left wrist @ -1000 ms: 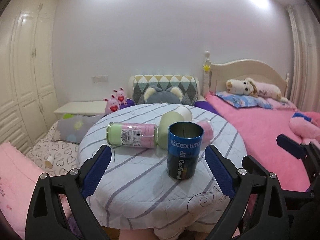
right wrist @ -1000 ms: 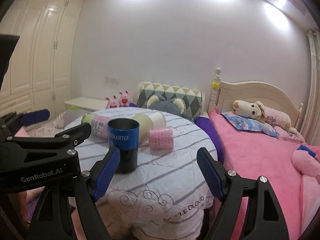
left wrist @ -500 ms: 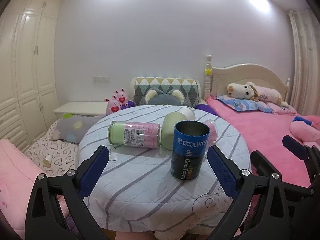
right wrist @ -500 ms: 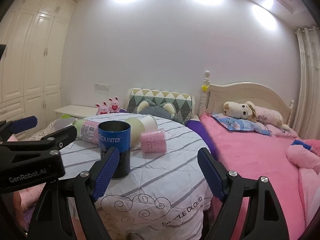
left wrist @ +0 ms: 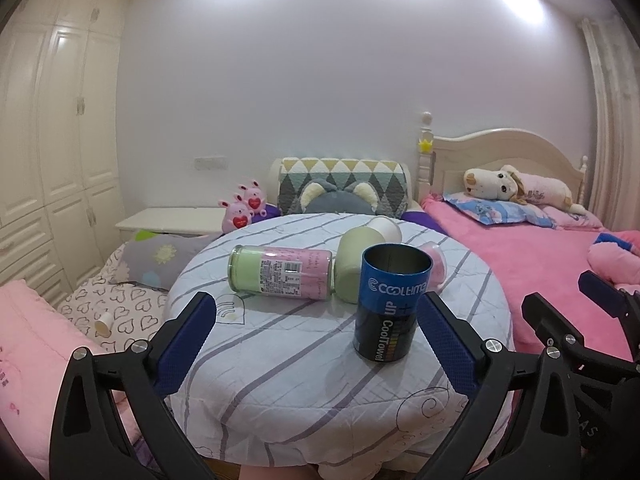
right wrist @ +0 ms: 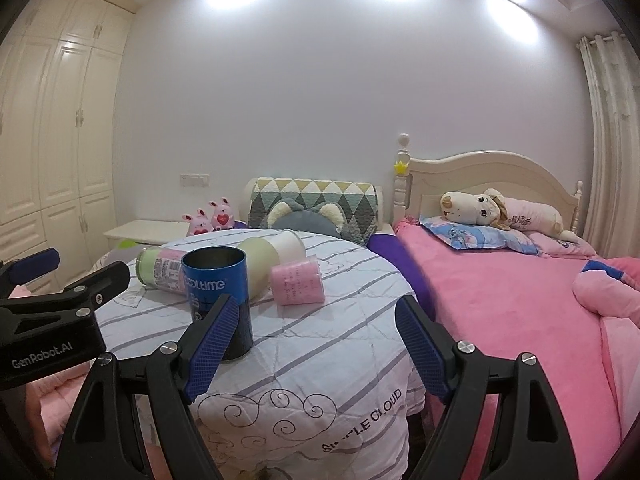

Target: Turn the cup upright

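A blue and black metal cup (left wrist: pixel 390 300) stands upright with its mouth up on the round table (left wrist: pixel 280 344); it also shows in the right wrist view (right wrist: pixel 220 296). My left gripper (left wrist: pixel 320 340) is open and empty, in front of the table's near edge, short of the cup. My right gripper (right wrist: pixel 316 344) is open and empty, right of the cup. Three more cups lie on their sides behind it: a green and pink one (left wrist: pixel 280 272), a pale green and white one (left wrist: pixel 360 256), and a pink one (right wrist: pixel 296 284).
The table has a white striped cloth (right wrist: pixel 320 360). A pink bed (right wrist: pixel 500 292) with a plush toy (right wrist: pixel 500 212) lies to the right. A white nightstand (left wrist: pixel 172 220) and wardrobe (left wrist: pixel 52 140) stand at the left. Cushions (left wrist: pixel 344 192) sit behind the table.
Both grippers have drawn back a little from the table and tilted upward, so the table sits lower in both views. The cups have not moved.
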`<action>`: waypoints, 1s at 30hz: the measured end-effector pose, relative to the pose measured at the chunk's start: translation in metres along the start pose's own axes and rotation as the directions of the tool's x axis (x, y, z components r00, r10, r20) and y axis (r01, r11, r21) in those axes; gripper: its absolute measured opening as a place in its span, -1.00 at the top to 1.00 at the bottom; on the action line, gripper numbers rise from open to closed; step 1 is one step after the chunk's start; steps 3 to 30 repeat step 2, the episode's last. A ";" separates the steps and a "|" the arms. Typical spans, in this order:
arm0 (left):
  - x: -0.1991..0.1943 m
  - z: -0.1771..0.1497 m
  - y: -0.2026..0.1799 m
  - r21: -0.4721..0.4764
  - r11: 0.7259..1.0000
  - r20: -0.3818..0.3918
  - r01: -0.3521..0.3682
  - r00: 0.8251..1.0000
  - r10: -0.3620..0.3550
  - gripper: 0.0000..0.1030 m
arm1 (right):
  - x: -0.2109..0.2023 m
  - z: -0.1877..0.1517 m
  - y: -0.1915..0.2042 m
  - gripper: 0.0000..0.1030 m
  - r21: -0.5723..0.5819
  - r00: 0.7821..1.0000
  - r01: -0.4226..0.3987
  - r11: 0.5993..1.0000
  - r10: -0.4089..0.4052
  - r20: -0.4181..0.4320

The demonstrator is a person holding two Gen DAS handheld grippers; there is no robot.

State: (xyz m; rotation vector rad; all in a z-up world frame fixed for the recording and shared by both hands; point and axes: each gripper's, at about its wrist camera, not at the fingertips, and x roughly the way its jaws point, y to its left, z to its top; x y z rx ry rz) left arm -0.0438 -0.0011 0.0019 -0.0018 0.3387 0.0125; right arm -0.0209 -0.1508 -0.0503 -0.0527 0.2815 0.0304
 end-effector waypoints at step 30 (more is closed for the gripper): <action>-0.001 0.000 0.000 -0.002 1.000 0.012 -0.011 1.000 0.011 -0.97 | -0.001 0.000 0.001 -0.60 -0.007 1.000 0.001 1.000 -0.001 0.003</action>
